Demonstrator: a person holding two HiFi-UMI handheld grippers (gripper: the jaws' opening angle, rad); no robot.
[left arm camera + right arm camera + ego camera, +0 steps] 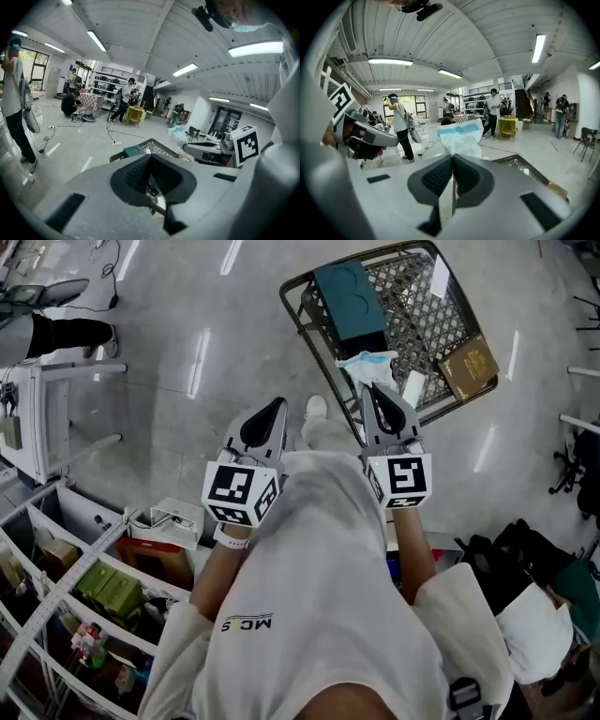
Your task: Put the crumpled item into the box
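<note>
The crumpled item (368,367), a white sheet with a blue band, sticks out past the tips of my right gripper (367,388), which is shut on it. It hangs over the near rim of the box, a wire-mesh basket (412,310) on the floor ahead. In the right gripper view the crumpled item (461,138) rises above the closed right gripper (453,156), with the basket (525,171) to the lower right. My left gripper (280,402) is shut and holds nothing, beside the basket's near left corner. The left gripper view shows its own tips (150,155) meeting before the basket (157,146).
A teal block (349,298) and a brown flat box (469,365) lie in the basket. Shelving with goods (56,587) and a white crate (173,519) stand at lower left, and dark bags (506,549) at lower right. Several people stand in the far hall (123,101).
</note>
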